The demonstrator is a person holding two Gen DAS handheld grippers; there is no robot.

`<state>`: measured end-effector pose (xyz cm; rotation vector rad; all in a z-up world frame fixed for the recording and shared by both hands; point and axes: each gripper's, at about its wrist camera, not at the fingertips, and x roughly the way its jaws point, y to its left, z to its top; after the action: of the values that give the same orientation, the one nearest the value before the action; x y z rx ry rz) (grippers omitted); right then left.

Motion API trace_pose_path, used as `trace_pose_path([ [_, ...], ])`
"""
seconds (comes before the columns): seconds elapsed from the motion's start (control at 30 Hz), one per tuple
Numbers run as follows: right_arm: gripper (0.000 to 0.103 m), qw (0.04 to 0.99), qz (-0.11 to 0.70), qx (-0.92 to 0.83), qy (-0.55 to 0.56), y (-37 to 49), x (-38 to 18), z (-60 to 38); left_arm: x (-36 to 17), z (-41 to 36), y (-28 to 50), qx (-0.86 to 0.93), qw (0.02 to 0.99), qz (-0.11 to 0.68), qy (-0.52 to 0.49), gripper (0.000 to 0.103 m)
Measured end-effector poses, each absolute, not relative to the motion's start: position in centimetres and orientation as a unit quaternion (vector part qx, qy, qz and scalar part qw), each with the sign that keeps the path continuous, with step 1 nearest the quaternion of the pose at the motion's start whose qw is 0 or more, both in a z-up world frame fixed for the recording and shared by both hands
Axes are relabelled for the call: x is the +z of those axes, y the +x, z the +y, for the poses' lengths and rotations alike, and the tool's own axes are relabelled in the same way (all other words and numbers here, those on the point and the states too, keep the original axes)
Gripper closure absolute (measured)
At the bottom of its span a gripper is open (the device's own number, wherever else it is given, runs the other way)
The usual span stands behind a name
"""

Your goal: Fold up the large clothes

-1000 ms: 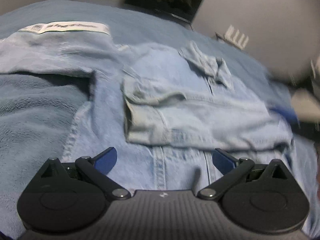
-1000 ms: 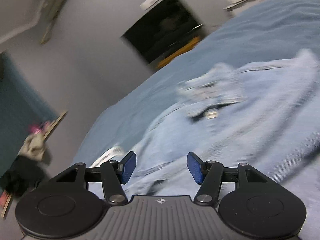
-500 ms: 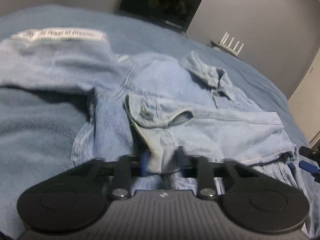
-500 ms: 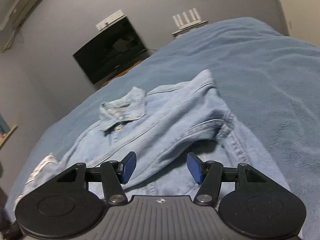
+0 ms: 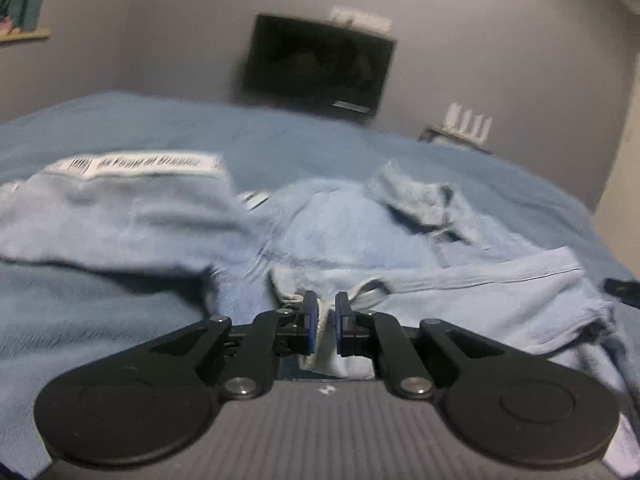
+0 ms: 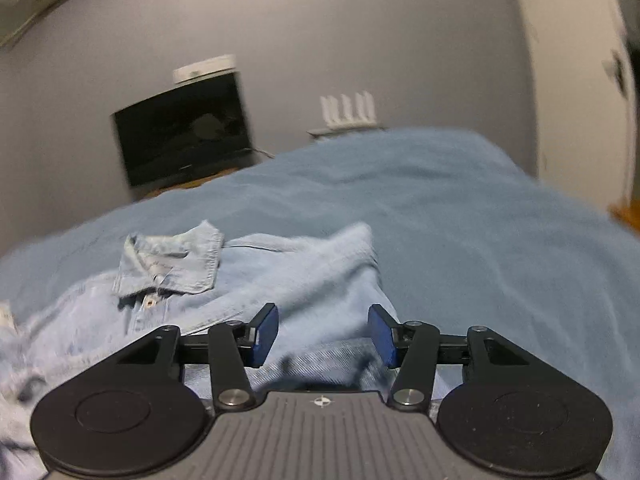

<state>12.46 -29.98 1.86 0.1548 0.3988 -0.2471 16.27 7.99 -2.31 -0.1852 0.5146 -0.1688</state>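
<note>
Your left gripper (image 5: 323,322) pinches the shirt (image 5: 460,300) cuff (blurry); your right gripper (image 6: 323,334) gapes wide over its shoulder.

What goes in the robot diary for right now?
left gripper: shut on shirt | right gripper: open over shirt | bed

Open blue bed (image 6: 460,216) stretches right of and beyond the denim shirt (image 6: 304,272); a folded towel (image 5: 120,216) crowds the shirt's left side.

One denim shirt (image 6: 280,276), one bed (image 6: 460,220), one dark screen (image 6: 182,132) and two claws are counted: left claw (image 5: 326,322), right claw (image 6: 323,336).
</note>
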Motion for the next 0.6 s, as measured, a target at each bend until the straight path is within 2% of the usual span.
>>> trace_pose_path([
  [0.13, 0.071, 0.963, 0.247, -0.094, 0.059, 13.9, 1.1, -29.5, -3.0, 7.1, 16.6, -0.092, 0.954, 0.276, -0.068, 0.095],
  [0.23, 0.073, 0.937, 0.324, -0.1, 0.081, 15.0, -1.2, -29.9, -4.0, 6.7, 17.3, -0.07, 0.945, 0.316, -0.045, 0.085],
  [0.33, 0.074, 0.94, 0.313, -0.103, 0.085, 14.9, -1.9, -29.8, -4.0, 7.3, 17.5, -0.053, 0.943, 0.322, -0.057, 0.067],
  [0.37, 0.073, 0.942, 0.306, -0.105, 0.092, 14.9, -1.6, -29.8, -3.9, 7.5, 17.5, -0.043, 0.944, 0.322, -0.06, 0.057],
  [0.47, 0.055, 0.948, 0.266, -0.098, 0.144, 14.1, -0.9, -30.0, -3.3, 8.4, 17.4, -0.036, 0.945, 0.314, -0.083, 0.052],
  [0.53, 0.038, 0.951, 0.245, -0.09, 0.163, 13.3, -0.5, -29.8, -2.6, 9.3, 17.4, -0.028, 0.947, 0.305, -0.093, 0.04],
  [0.6, 0.03, 0.956, 0.23, -0.077, 0.162, 13.1, -0.1, -29.6, -1.9, 10.9, 17.4, 0.0, 0.952, 0.289, -0.102, 0.029],
])
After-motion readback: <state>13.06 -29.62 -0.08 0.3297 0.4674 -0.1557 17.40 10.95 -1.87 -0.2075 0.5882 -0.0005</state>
